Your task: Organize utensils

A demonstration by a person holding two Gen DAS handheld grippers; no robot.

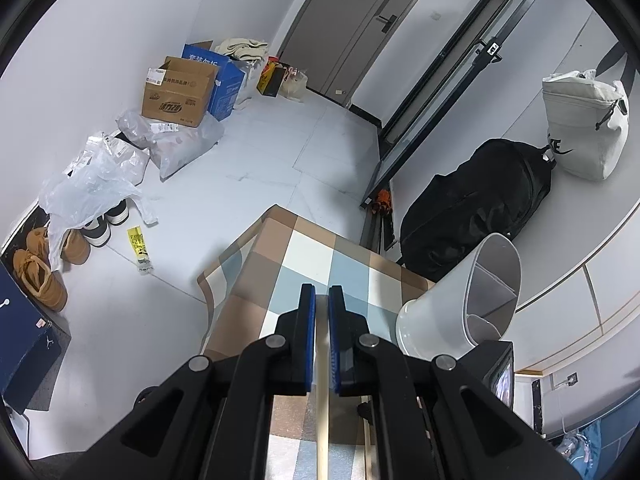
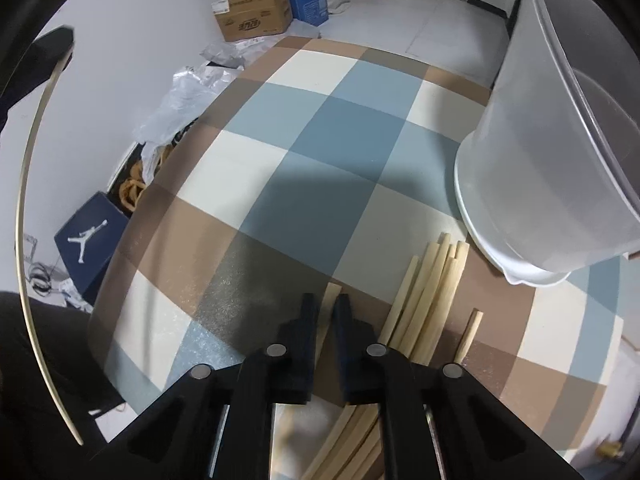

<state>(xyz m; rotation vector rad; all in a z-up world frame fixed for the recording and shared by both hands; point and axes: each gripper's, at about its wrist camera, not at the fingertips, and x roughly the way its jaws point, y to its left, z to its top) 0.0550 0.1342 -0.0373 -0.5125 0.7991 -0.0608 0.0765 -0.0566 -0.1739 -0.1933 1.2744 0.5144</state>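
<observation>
On the checked cloth of the worktop point(image 2: 332, 152) lies a loose bundle of pale wooden chopsticks point(image 2: 424, 300), fanned slightly at their far ends, with one short stick point(image 2: 468, 336) lying apart to their right. Just beyond them stands a white plastic utensil holder point(image 2: 552, 160), tilted in both views; from the left wrist view the holder point(image 1: 460, 312) shows inner dividers that split it into compartments.

The right gripper point(image 2: 327, 308) hovers low over the near end of the bundle, its fingers drawn narrow with a single chopstick point(image 2: 331, 294) running between them; whether the pads actually press on it I cannot tell. The left gripper point(image 1: 322, 300) is raised above the worktop, its blue-padded fingers close together around one long pale chopstick point(image 1: 322, 400) that runs back toward the camera between them. That same stick shows in the right wrist view as a long curved line at the far left edge.

Past the worktop, on the floor, sit cardboard boxes point(image 1: 180, 92), plastic bags point(image 1: 92, 188), brown shoes point(image 1: 40, 276) and a black backpack point(image 1: 476, 204).
</observation>
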